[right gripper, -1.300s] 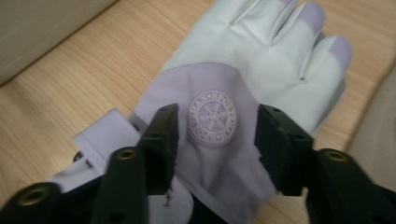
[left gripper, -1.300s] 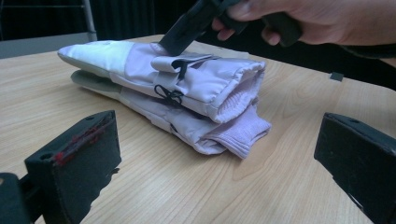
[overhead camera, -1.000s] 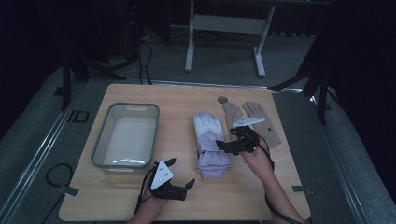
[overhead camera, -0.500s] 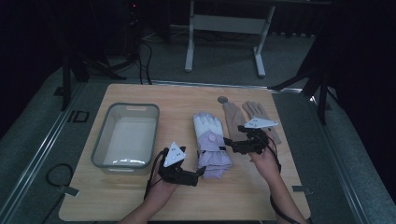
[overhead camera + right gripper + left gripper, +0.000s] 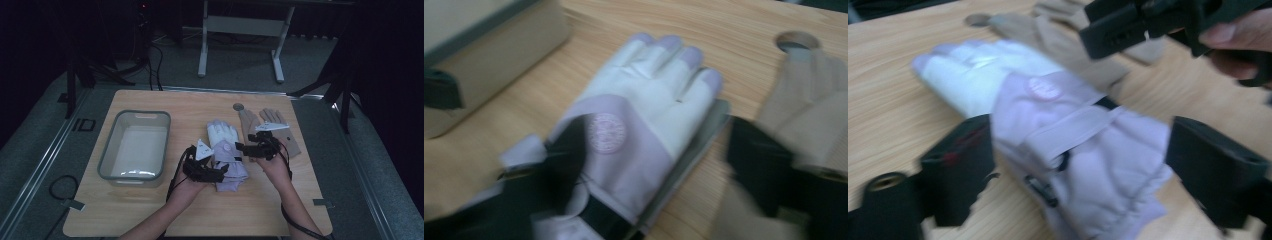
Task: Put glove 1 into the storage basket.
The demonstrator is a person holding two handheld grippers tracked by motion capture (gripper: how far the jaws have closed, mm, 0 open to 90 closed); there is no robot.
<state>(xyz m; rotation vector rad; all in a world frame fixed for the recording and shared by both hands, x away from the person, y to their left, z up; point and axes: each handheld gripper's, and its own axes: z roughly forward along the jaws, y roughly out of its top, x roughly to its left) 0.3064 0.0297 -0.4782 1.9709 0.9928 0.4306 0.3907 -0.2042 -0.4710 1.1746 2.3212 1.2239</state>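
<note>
Lilac glove lay flat mid-table beside the tan glove, so I spread my left gripper across its cuff and held my right gripper open above it.

Lavender-and-white glove, flat, centre of high view.
White fingers point to the frame's top, lavender cuff with strap toward the bottom; round pink logo patch on the back. Lies on the wood table just left of a tan glove, fingers extended, cuff bunched.
</note>
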